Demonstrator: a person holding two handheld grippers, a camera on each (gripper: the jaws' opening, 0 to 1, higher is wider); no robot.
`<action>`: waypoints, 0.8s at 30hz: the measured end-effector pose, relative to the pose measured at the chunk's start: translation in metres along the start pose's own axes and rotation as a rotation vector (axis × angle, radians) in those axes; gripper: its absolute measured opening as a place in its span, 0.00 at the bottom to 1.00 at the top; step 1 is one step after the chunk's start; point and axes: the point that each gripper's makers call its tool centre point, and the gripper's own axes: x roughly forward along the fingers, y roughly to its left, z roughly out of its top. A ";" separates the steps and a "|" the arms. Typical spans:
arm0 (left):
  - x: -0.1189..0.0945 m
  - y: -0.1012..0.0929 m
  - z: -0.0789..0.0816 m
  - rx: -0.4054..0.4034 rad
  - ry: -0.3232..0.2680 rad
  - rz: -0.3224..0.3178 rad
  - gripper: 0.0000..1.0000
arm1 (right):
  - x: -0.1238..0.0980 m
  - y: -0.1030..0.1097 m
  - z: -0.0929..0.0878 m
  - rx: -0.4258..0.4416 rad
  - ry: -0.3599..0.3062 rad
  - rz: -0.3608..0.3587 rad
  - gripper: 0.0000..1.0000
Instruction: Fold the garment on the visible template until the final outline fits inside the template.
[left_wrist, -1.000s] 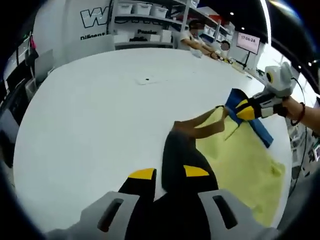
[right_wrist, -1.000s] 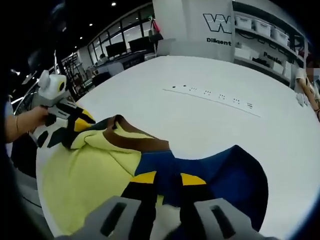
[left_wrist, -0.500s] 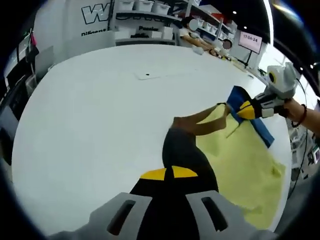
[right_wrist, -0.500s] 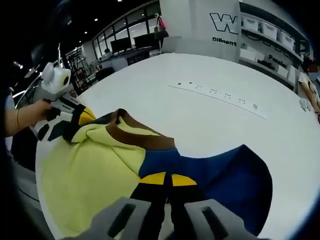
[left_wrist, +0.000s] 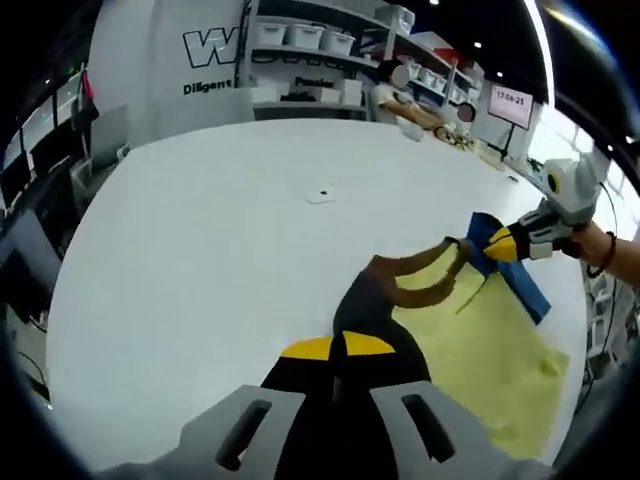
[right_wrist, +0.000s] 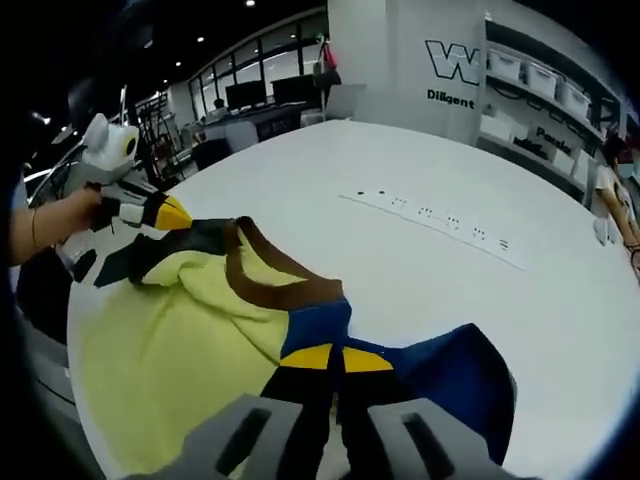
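Both hand-held grippers have clamped and begun lifting since a second ago, when their jaws stood apart over the cloth; the shirt (right_wrist: 180, 340) now stretches tauter between them. It is a yellow shirt with a brown collar (right_wrist: 270, 285), a blue sleeve (right_wrist: 440, 375) and a dark sleeve (left_wrist: 370, 310), lying at the near edge of the white surface (left_wrist: 220, 230). The left hand-held gripper (left_wrist: 340, 348) is clenched on the dark sleeve, the right hand-held gripper (right_wrist: 335, 358) on the blue sleeve by the shoulder.

To fold well, the two should probably rise level and travel together, keeping the collar edge straight and carrying the top over the yellow body without dragging the hem off the surface.

No template outline can be made out on the surface. The shirt's lower hem is cut off behind the jaws in both views, and how much cloth each grip holds is hidden. A row of small dark marks (right_wrist: 430, 210) lies farther out, too small to identify.
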 end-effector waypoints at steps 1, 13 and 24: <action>-0.002 0.003 0.006 0.002 -0.017 0.007 0.05 | 0.000 0.002 0.006 -0.003 -0.011 0.001 0.00; 0.009 0.050 0.054 0.002 -0.087 0.075 0.05 | 0.026 -0.007 0.078 -0.040 -0.036 -0.027 0.00; 0.040 0.073 0.051 0.024 -0.037 0.116 0.05 | 0.068 -0.031 0.072 0.010 0.012 -0.021 0.00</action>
